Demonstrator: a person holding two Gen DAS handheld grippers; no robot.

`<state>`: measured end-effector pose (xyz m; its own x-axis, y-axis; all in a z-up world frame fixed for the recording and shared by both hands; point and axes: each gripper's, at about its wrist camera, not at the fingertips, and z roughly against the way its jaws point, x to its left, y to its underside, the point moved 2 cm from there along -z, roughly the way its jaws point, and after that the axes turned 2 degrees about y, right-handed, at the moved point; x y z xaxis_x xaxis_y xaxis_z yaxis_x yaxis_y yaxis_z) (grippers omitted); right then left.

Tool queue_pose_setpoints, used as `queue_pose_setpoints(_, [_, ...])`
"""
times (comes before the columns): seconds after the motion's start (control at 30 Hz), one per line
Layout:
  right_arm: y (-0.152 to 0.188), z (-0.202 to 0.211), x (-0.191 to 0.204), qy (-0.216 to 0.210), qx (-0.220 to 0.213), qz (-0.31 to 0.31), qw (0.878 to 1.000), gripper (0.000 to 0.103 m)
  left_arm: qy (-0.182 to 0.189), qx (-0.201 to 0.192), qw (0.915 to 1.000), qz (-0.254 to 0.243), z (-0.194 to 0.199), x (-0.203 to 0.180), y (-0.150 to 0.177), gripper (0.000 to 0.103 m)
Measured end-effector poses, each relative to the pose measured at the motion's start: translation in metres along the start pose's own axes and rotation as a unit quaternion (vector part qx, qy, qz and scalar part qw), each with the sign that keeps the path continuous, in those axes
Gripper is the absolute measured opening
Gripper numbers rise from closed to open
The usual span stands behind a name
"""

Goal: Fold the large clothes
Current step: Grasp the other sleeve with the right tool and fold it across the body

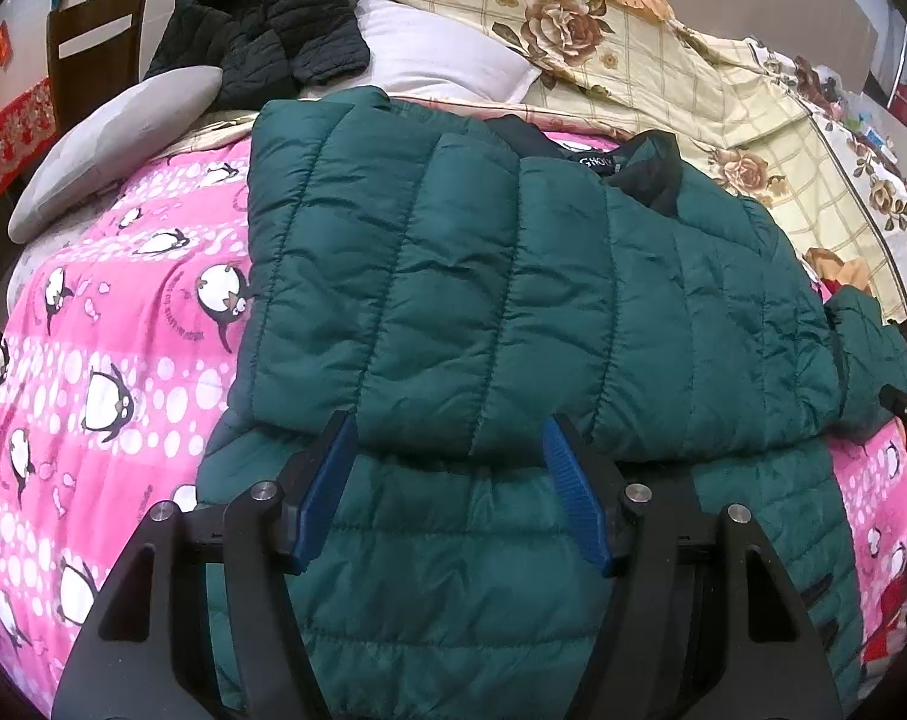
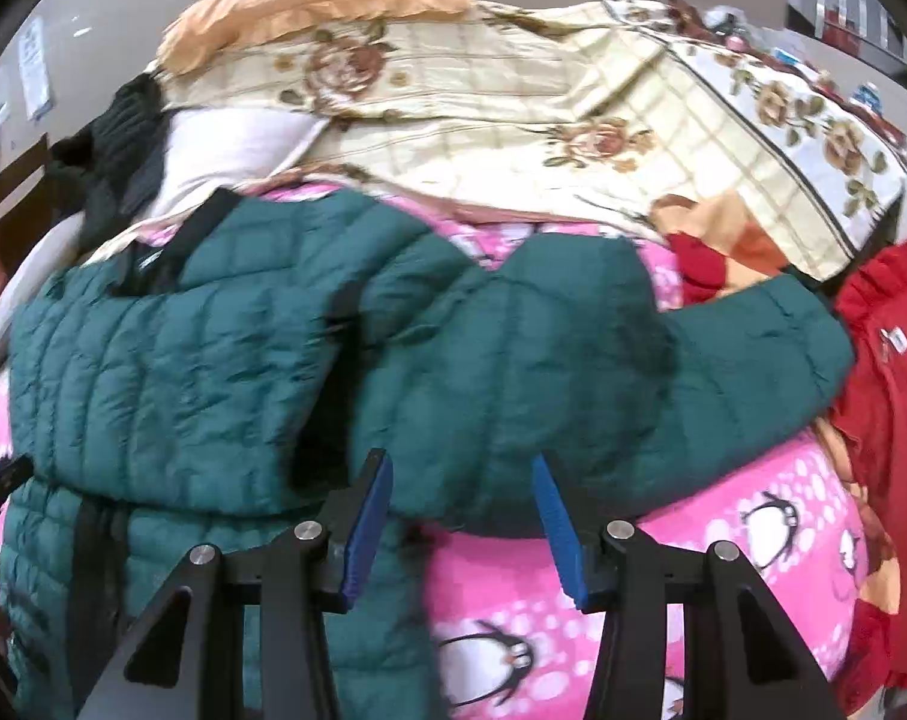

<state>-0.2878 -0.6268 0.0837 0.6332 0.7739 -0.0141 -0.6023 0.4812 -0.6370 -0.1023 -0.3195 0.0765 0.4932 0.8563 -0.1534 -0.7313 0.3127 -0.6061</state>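
A dark green quilted puffer jacket point(image 1: 513, 312) lies on a pink penguin blanket point(image 1: 111, 360). One sleeve is folded across its body. My left gripper point(image 1: 450, 438) is open, its blue pads point(image 1: 327, 492) just above the folded sleeve's near edge, holding nothing. In the right wrist view the jacket point(image 2: 171, 384) lies to the left and its other sleeve point(image 2: 573, 372) stretches right over the blanket point(image 2: 723, 540). My right gripper point(image 2: 459, 474) is open at the sleeve's near edge, holding nothing.
A black quilted garment point(image 1: 267, 30), a grey pillow point(image 1: 111, 138) and a white pillow point(image 1: 441, 54) lie at the head of the bed. A floral cream quilt point(image 1: 723, 114) is piled behind. A red garment point(image 2: 885, 396) lies right. A wooden chair point(image 1: 93, 54) stands left.
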Motion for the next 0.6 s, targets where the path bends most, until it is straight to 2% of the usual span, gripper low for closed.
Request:
queue_pose_setpoints(0.13, [-0.008,-0.004,-0.037,0.024,-0.005,-0.039,0.999,0.048,0.001,-0.006,1.0,0.006,0.005,0.006,-0.001,0.065])
queue_pose_setpoints(0.37, [-0.016,-0.028,-0.097,0.067,0.013,-0.115,0.991,0.051,0.004,-0.003,0.9998,0.019,0.008,0.018,0.0,0.065])
queue_pose_setpoints(0.43, [-0.021,-0.034,-0.113,0.085,0.01,-0.129,0.988,0.059,0.005,-0.003,0.9998,0.018,0.011,0.021,0.002,0.065])
queue_pose_setpoints(0.47, [-0.022,-0.036,-0.12,0.089,0.007,-0.139,0.986,0.068,0.005,-0.005,0.9998,0.017,0.013,0.021,0.003,0.065])
queue_pose_setpoints(0.5, [-0.023,-0.038,-0.131,0.092,0.002,-0.158,0.983,0.073,0.005,-0.008,0.9998,0.016,0.015,0.022,0.004,0.065])
queue_pose_setpoints(0.6, [-0.026,-0.043,-0.161,0.097,-0.006,-0.21,0.973,0.073,0.005,-0.013,0.9998,0.016,0.018,0.026,0.005,0.065])
